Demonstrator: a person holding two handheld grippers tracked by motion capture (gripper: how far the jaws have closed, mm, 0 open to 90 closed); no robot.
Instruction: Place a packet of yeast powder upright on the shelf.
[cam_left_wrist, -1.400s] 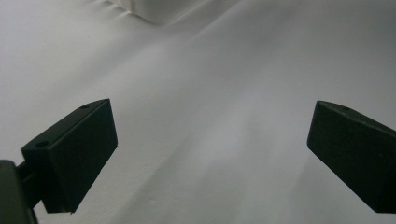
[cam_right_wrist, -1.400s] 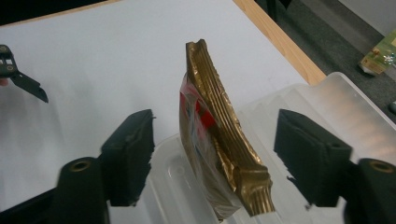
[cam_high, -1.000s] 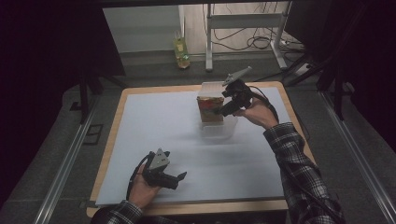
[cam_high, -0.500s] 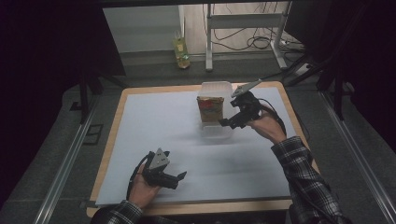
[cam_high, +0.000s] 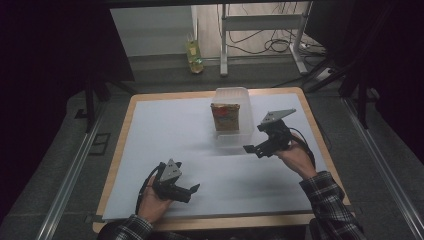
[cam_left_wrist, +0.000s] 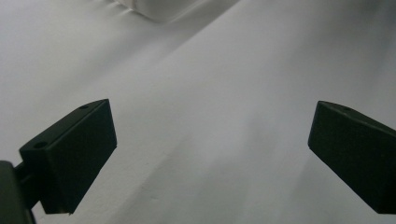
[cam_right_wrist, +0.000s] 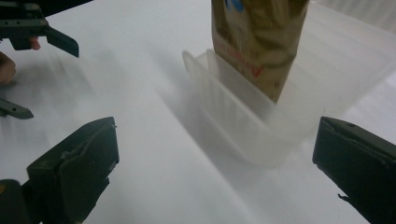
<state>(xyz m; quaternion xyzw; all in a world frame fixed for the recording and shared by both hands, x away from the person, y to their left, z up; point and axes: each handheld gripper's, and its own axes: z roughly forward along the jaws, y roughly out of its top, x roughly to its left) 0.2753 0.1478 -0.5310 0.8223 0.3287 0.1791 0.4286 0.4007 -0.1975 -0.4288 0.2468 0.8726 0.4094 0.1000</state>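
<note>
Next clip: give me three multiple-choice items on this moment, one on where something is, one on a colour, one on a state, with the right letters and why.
1. Where does the snack packet stand?
A. inside the clear plastic tub
B. on the bare sheet near the left tongs
C. on the floor

2. What colour is the sheet that covers the table?
A. red
B. white
C. green

3. How are the right tongs?
A. shut on the packet
B. open, holding nothing
C. shut on the tub's rim

Answers: 1 A, the right gripper view shows it upright within the tub's walls. 2 B, the high view shows it white. 3 B, jaws wide apart, tub beyond them.
</note>
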